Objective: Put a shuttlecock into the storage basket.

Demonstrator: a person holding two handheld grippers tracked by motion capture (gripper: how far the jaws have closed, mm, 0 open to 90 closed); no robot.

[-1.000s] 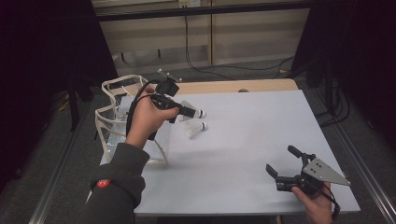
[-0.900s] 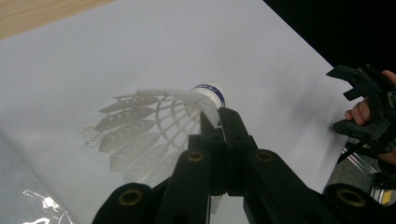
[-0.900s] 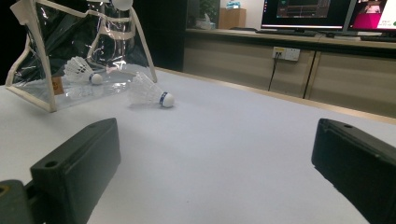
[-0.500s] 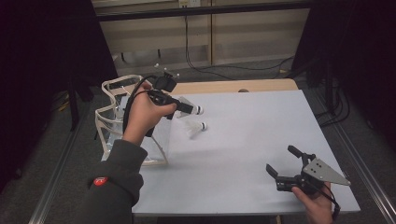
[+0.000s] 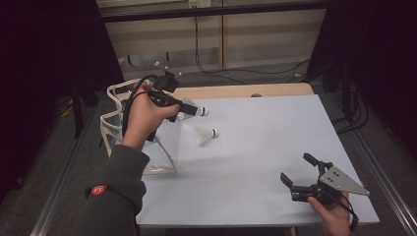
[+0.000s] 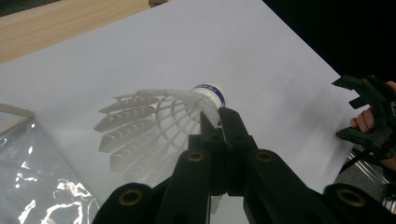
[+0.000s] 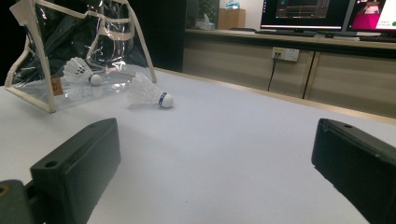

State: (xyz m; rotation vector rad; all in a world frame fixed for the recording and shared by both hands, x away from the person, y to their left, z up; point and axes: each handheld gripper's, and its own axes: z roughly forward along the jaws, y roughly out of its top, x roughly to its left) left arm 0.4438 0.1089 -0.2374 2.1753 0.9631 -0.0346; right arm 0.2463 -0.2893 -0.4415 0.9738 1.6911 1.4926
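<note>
One shuttlecock [image 7: 80,71] already lies in the clear bag [image 5: 118,125] at left, the left tongs [image 5: 195,110] pinch a second [image 6: 159,126], a third [image 5: 205,135] waits mid-tabletop [image 5: 275,132], right tongs [image 5: 301,172] spread idle.

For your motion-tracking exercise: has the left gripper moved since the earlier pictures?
Yes. The left gripper, shut on a white feathered shuttlecock, has drawn back toward the clear plastic bag, away from the second white shuttlecock.

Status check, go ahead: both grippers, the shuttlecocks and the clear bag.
Left gripper shut on held shuttlecock, lifted beside clear bag. Right gripper open, idle. Second shuttlecock on table. Nothing between.
</note>
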